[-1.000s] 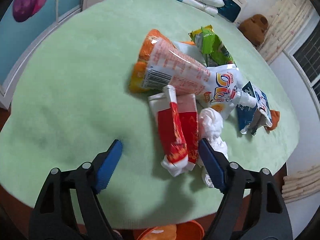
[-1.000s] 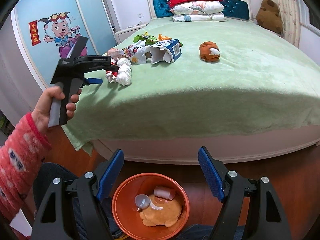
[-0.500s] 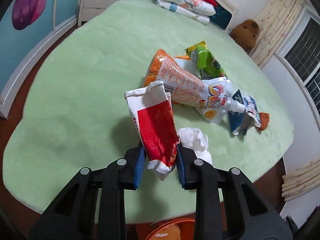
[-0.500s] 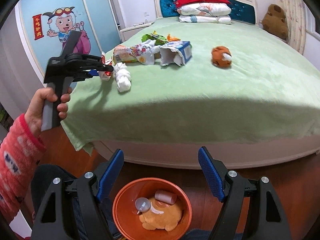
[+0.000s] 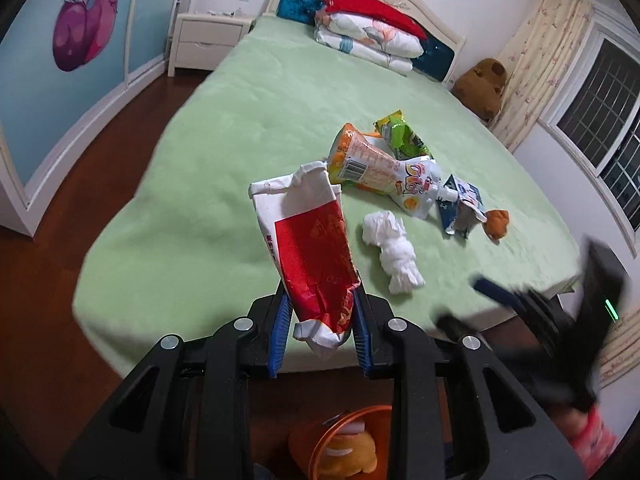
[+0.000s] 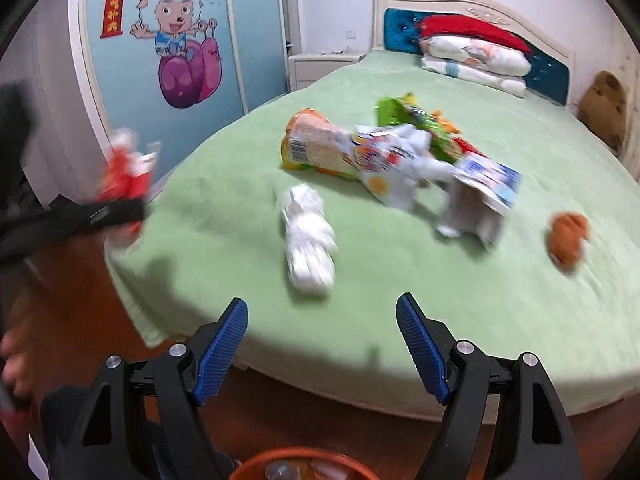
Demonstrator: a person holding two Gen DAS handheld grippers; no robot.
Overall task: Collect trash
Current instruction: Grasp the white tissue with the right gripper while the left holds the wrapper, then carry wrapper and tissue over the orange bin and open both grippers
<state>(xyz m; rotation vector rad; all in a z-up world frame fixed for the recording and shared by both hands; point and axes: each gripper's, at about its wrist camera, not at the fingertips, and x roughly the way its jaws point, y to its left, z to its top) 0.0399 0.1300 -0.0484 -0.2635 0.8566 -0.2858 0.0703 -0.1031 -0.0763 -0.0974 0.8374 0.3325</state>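
Holding, at left: red-and-white wrapper (image 5: 310,248), clamped between my left gripper (image 5: 320,334) pads; a second ago it lay on the green bed (image 5: 224,152), now it hangs off it, above the orange bin (image 5: 340,436). Centre: white tissue wad (image 6: 308,236), on the bed ahead of my right gripper (image 6: 322,350), which has swung up from the bin, jaws apart, empty. Right: pouches (image 6: 360,152), carton (image 6: 480,196), uncollected.
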